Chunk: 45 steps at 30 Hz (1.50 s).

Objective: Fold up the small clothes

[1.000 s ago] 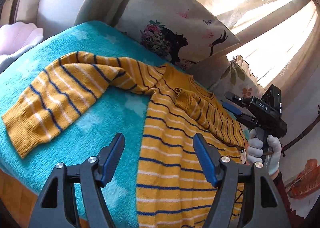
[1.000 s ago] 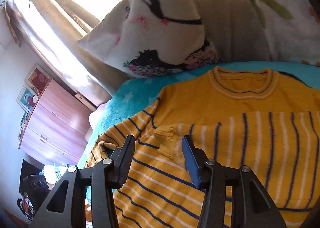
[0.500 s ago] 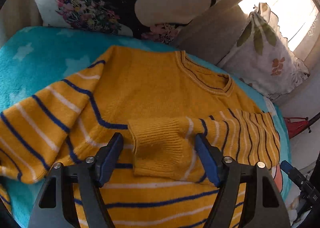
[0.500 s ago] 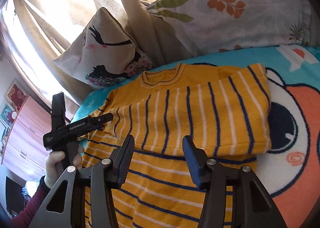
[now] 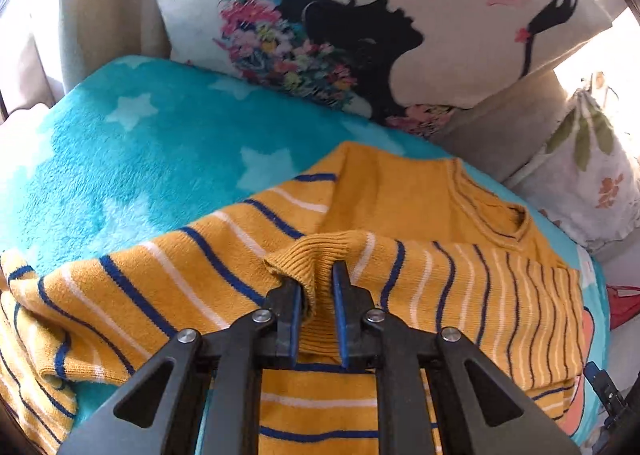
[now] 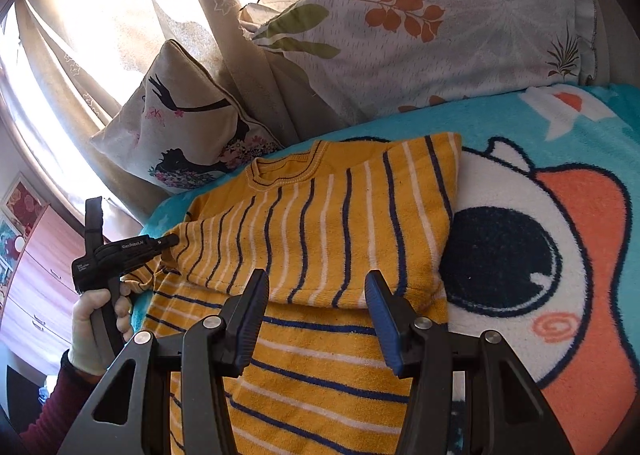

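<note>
A small yellow sweater with blue and white stripes lies face up on a turquoise blanket. Its right sleeve is folded across the chest. My left gripper is shut on that sleeve's ribbed cuff, lifting it slightly. In the right wrist view the sweater lies ahead, and the left gripper shows at its left edge, pinching the cuff. My right gripper is open and empty, above the folded sleeve's lower edge. The other sleeve lies spread to the left.
A pillow printed with a woman's profile and a leaf-print pillow lean against the curtains behind the sweater. The blanket has a cartoon eye print on the right. A wooden dresser stands at the far left.
My left gripper has moved in and closed on the folded sleeve's cuff, which was lying flat before. The right gripper has stayed open, shifting slightly over the sweater.
</note>
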Each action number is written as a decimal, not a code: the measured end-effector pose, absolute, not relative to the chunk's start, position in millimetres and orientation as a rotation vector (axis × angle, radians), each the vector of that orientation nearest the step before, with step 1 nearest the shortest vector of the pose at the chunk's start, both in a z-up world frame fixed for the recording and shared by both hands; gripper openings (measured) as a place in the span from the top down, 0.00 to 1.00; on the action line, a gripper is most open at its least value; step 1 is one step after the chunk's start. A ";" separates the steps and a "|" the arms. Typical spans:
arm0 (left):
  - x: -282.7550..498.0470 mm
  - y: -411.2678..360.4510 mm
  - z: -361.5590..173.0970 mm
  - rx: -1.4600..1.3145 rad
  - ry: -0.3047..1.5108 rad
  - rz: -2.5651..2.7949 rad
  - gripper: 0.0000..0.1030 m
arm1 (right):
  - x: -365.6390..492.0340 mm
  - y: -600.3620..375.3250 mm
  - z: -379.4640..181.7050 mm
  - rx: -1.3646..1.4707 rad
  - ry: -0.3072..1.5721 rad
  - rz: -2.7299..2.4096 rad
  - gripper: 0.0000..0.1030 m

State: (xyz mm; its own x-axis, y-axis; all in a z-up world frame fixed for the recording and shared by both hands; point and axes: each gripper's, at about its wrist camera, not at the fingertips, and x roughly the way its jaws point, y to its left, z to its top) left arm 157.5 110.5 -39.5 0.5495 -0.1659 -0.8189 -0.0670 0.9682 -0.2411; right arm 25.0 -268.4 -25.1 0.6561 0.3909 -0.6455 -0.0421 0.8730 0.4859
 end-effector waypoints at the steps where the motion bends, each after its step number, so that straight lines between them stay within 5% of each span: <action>1: 158.1 111.9 -41.3 -0.260 0.981 -0.059 0.84 | 28.9 -264.9 -28.5 0.458 0.833 0.257 0.47; 10: 131.6 138.3 -22.6 -0.341 0.958 -0.147 0.72 | 55.3 -249.5 -62.5 0.460 0.926 0.241 0.47; 20: 29.7 277.7 27.8 -0.320 0.800 0.061 0.33 | 42.8 -246.5 -56.7 0.432 0.914 0.251 0.45; 32: -11.4 347.7 -36.8 -0.253 0.919 0.192 0.31 | 18.3 -211.7 -39.3 0.329 0.887 0.285 0.45; 33: -10.7 342.8 -36.9 -0.230 0.920 0.186 0.37 | 17.3 -208.6 -37.5 0.317 0.884 0.283 0.45; 34: -10.0 340.5 -36.6 -0.243 0.931 0.158 0.73 | 16.2 -206.1 -36.0 0.307 0.880 0.279 0.45; 35: -7.9 342.5 -35.9 -0.298 0.949 0.119 0.92 | 15.4 -204.5 -35.1 0.301 0.878 0.276 0.45; 45: 4.1 374.2 86.6 -0.627 0.659 -0.007 0.93 | 10.3 -201.8 -29.4 0.272 0.851 0.267 0.45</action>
State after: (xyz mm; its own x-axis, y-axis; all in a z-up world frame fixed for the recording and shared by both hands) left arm 4.1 374.2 86.6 0.7976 -0.1985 -0.5696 -0.1866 0.8168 -0.5459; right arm 10.3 -201.8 -29.4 0.6305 0.3378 -0.6989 -0.1224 0.9323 0.3402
